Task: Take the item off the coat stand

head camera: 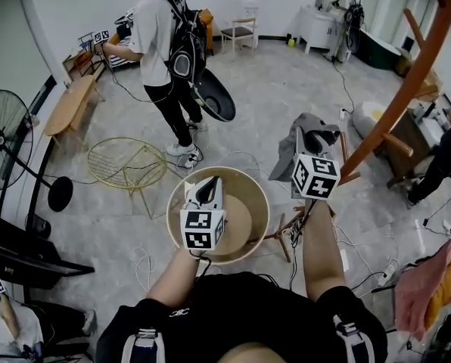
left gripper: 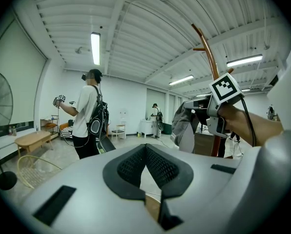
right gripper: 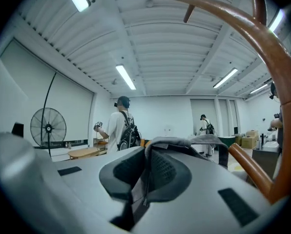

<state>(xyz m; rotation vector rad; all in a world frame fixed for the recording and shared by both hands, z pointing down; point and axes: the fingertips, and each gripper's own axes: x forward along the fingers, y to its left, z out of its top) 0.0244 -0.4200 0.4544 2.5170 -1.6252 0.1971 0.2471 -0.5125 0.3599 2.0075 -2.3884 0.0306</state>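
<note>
Markings first: each gripper carries a cube faced with black-and-white square marker patterns, and these are the only print that can be made out. The task's item is a grey fabric garment (head camera: 303,136) with a darker, near-black part and a dark strap. It is soft and crumpled, and it is bunched against the curved reddish-brown wooden coat stand (head camera: 407,89), just left of the stand's pole and beside a short lower peg. Whether it hangs on that peg cannot be told. The right gripper (head camera: 310,154) is at the stand, its jaws drawn nearly together and pinching a fold of the grey fabric. In the right gripper view the cloth runs down between the ribbed black pads and drapes over the gripper's top, with a branch of the stand arching close at the right. The left gripper (head camera: 209,186) is held left of the stand and apart from it, above a round light-wood table with a raised rim (head camera: 260,197). Its pads meet at the tips with nothing between them. Further left of the stand are a gold wire round table (head camera: 127,163) and a black standing fan (head camera: 2,138). A person in a white shirt with a black backpack (head camera: 161,36) stands beyond them.
</note>
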